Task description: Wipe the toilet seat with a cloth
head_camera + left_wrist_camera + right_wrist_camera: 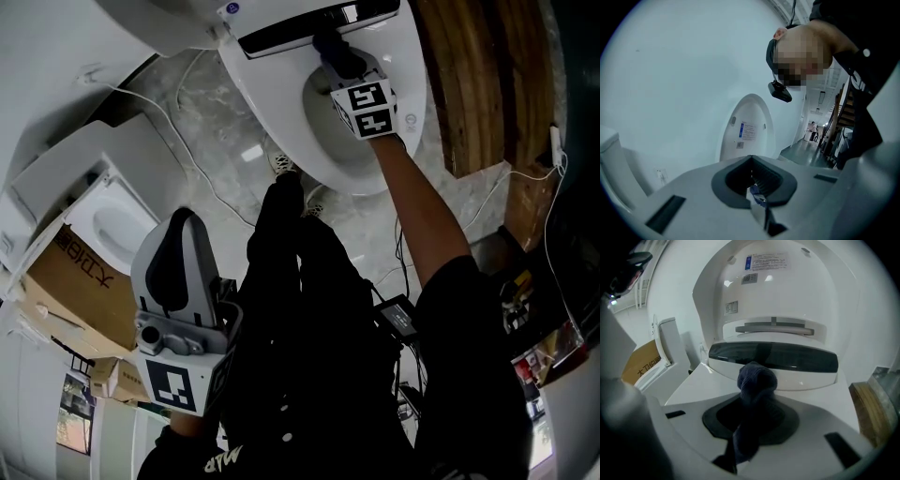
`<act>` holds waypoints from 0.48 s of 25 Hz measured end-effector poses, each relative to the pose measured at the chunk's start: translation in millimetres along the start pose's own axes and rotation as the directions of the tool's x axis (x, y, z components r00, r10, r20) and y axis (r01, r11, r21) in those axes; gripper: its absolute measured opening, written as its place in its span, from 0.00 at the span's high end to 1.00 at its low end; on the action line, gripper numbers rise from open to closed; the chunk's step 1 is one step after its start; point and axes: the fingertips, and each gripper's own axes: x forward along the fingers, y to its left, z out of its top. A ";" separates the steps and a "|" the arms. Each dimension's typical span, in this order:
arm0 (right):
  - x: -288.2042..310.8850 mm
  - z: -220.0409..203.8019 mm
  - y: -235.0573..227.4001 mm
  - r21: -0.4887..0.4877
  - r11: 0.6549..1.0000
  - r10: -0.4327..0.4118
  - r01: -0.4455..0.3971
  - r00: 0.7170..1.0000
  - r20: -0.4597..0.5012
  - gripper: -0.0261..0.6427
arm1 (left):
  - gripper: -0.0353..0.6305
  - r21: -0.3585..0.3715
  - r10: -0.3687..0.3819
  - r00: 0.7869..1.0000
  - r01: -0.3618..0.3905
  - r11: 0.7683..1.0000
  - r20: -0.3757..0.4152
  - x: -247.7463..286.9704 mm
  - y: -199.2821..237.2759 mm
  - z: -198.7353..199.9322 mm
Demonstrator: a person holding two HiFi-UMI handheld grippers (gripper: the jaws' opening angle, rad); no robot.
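Right gripper view shows the cloth (756, 380) as a dark blue, towel-like wad. It is bunched into a knob that sticks out past my right gripper (752, 420), and the jaws are clamped on the folds below it. The knob sits at the back of the toilet seat (696, 387), just in front of the dark glossy strip (773, 357) under the raised lid (773, 291). I cannot tell whether it is pressing on the plastic or just clear of it.

I judge the cloth to be light, soft and limp. It will fold over under pressure instead of pushing back, so my hold belongs low on the bunch, with a short pad left proud of the tips. The seat looks hard, smooth and slick, so I expect the cloth to glide easily and to need steady downward pressure.

From the head view, my left gripper (178, 309) hangs close to my body, well apart from the toilet. Its jaws are closed together, with a tiny bluish fleck at the seam that I cannot identify.
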 end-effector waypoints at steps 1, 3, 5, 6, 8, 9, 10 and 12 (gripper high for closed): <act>0.9 0.5 0.2 -0.009 1.000 -0.005 0.005 1.000 0.003 0.83 | 0.94 -0.002 -0.001 1.000 0.001 1.000 -0.002 0.4 1.3 -1.5; 1.4 1.7 2.2 -0.035 0.999 -0.014 0.014 1.000 0.002 0.83 | 0.94 -0.004 -0.001 1.000 0.001 1.000 -0.007 0.8 3.1 -3.6; 1.4 2.8 4.4 -0.082 0.996 -0.022 0.021 1.000 -0.012 0.83 | 0.94 -0.005 0.000 1.000 0.000 1.000 -0.005 1.8 4.6 -3.4; 1.7 3.0 4.6 -0.096 0.995 -0.025 0.023 0.999 -0.020 0.83 | 0.94 -0.004 0.001 1.000 -0.001 1.000 -0.003 2.5 5.1 -2.5; 1.6 2.9 4.2 -0.086 0.996 -0.023 0.020 0.999 -0.032 0.83 | 0.94 -0.003 -0.005 1.000 0.005 1.000 -0.002 3.6 4.1 -0.6; 1.2 2.4 3.5 -0.081 0.997 -0.021 0.018 0.999 -0.036 0.83 | 0.94 -0.002 -0.008 1.000 0.008 1.000 -0.003 4.3 3.4 0.5; 0.8 1.2 2.0 -0.081 0.997 -0.023 0.020 0.999 -0.039 0.83 | 0.94 0.000 -0.008 1.000 0.008 1.000 -0.002 4.8 3.4 1.7; -0.6 -4.4 -5.6 -0.080 0.996 -0.045 0.041 0.998 -0.050 0.83 | 0.94 0.006 -0.004 1.000 0.004 1.000 0.001 5.6 5.2 3.9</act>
